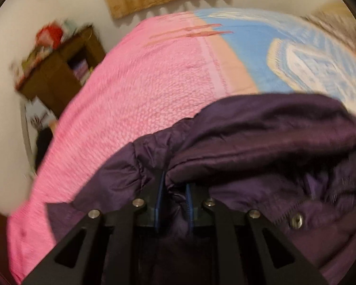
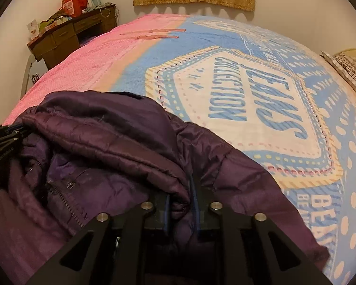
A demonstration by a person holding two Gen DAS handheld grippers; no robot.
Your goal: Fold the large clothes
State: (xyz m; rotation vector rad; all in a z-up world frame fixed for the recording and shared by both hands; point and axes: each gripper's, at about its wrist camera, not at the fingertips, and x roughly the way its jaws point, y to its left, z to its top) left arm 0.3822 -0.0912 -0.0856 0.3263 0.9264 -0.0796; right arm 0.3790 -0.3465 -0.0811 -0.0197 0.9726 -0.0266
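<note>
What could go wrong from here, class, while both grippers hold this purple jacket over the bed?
1. The left gripper and right gripper each pinch only a thin fold of the slippery, puffy purple jacket, so it may slide out.
2. The jacket is bunched, with the open zipper exposed; its teeth could snag fabric.
3. The left view is blurred, suggesting fast motion that might spoil alignment on the bedspread.

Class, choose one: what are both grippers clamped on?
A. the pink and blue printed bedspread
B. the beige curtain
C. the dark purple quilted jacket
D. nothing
C: the left gripper and the right gripper each pinch a fold of the dark purple quilted jacket.
</note>
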